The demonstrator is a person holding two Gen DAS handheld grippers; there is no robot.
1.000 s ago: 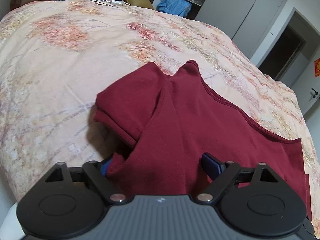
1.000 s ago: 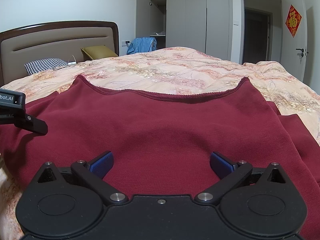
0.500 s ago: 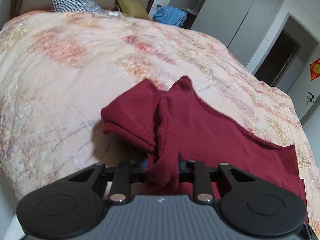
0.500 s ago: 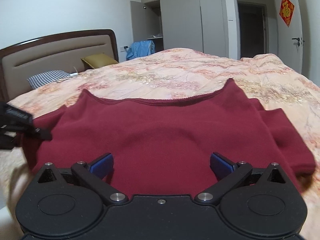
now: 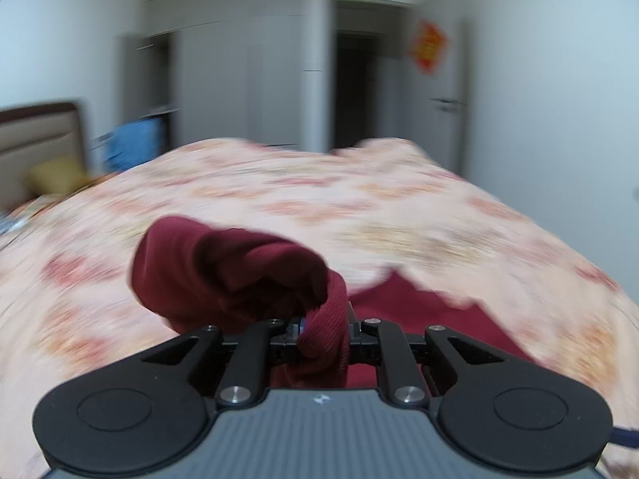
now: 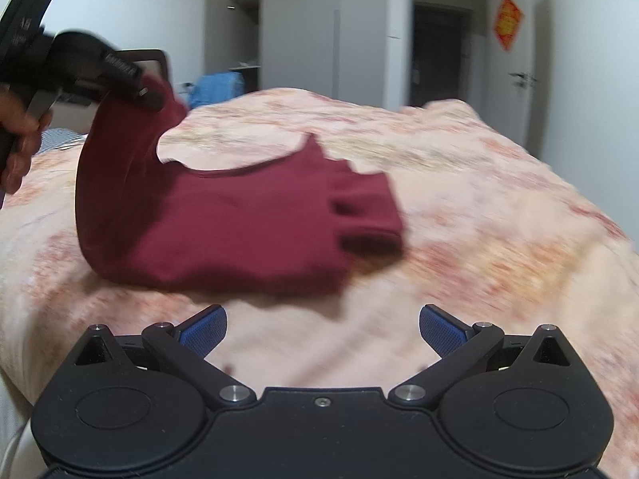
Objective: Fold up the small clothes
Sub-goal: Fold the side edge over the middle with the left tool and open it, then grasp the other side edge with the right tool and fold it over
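Note:
A dark red top (image 6: 247, 231) lies on the floral bedspread (image 6: 479, 215). My left gripper (image 5: 323, 329) is shut on a fold of the top's left side (image 5: 223, 267) and holds that part raised above the bed. In the right wrist view the left gripper (image 6: 104, 68) is at the upper left with the cloth hanging from it. My right gripper (image 6: 321, 329) is open and empty, back from the top's near edge, over bare bedspread. The top's right sleeve (image 6: 367, 215) lies flat. Both views are motion-blurred.
A headboard (image 5: 36, 135), an olive pillow (image 5: 56, 175) and a blue garment (image 5: 131, 147) are at the far left of the bed. Wardrobes (image 6: 299, 40) and a dark doorway (image 6: 439, 52) stand behind. The bed's edge drops off at the lower left (image 6: 12, 419).
My left gripper closed on the top's left side and lifted it up off the bed. My right gripper drew back from over the top and stays open.

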